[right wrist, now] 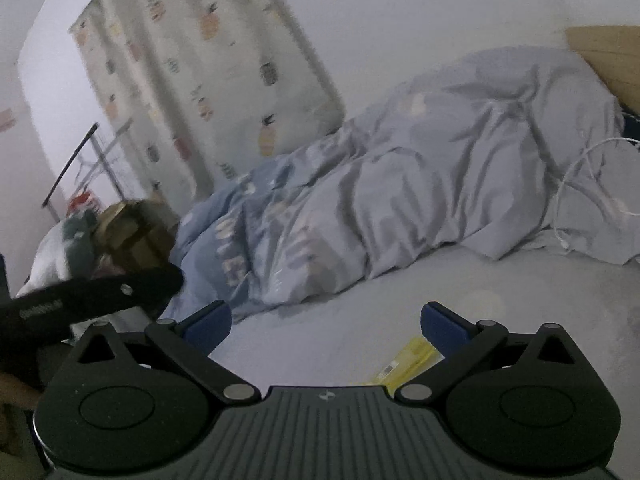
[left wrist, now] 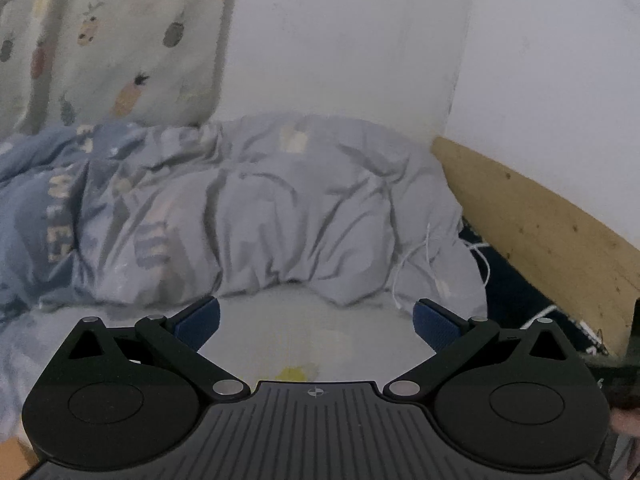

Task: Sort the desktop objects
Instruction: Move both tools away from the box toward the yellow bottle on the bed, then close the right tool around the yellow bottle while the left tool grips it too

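I have both hand-held grippers over the bed (left wrist: 280,320), not a bench. The left hand-held gripper (left wrist: 316,320) has its jaws spread wide with nothing between them, as does the right hand-held gripper (right wrist: 326,324), which I judge is ready for a pick. A yellow packet (right wrist: 404,364) lies flat on the sheet, just under the right one's right finger. The duvet (right wrist: 400,184) is bunched beyond. I see no sorting bin.

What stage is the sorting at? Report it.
Nothing looks sorted yet. Nothing is in hand: the left gripper and right gripper are both open and empty above the bed sheet. A yellow packet lies on the sheet under the right gripper, not yet picked up. No desk shows.
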{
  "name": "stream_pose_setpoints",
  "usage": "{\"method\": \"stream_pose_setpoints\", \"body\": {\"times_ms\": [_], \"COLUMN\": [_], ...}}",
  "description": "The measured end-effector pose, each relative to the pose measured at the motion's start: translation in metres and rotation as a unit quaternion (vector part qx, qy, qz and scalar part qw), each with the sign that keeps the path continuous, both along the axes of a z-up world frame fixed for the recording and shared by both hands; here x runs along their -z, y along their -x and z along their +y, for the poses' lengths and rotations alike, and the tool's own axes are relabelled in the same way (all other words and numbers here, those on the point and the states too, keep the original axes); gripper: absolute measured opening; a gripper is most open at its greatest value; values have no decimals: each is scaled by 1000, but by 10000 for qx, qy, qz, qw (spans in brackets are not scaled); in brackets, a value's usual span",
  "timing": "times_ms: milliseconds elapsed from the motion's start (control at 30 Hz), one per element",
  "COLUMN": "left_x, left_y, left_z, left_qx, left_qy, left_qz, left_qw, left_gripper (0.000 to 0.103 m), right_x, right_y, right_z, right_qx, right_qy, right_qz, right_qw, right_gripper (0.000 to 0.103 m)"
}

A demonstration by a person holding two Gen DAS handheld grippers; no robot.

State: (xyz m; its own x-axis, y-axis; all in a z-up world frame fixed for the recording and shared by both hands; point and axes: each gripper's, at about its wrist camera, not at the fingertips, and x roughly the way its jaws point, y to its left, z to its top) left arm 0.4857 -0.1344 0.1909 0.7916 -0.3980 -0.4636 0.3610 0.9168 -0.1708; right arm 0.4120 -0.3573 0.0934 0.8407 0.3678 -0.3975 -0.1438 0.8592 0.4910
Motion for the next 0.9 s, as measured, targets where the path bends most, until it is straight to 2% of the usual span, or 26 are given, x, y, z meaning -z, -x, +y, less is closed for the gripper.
{"method": "stream_pose_setpoints", "body": {"times_ms": [167,300,567,700,733,900], "left_x": [11,42,140,187,198,239], "left_y": [-39,-67,-121,-141,-145,-159], "left_z": [-13,-18,-16,-9,-8,-13], "left_qx": [140,261,289,294,330,701], "left_qy": [-44,-128,-689,-1032,-1107,-1310], "left_qz": [-233,-202,682,1088,1166,1424], "left_qw": [9996,9994,9949,9883,9864,9786], "left_gripper": [103,103,103,103,103,103], "right_x": [19,48,125,166,175,209], "right_y": [-20,-53,-98,-121,-125,-140], "right_z": [-18,-20,-8,0,1,10], "right_qx": [348,353,328,334,331,373], "right_qy": [-240,-429,-791,-1088,-1125,-1229], "right_qz": [-29,216,936,1420,1513,1827], "right_qw": [9991,9982,9919,9833,9815,9747], "right_gripper": [103,103,102,94,89,84]}}
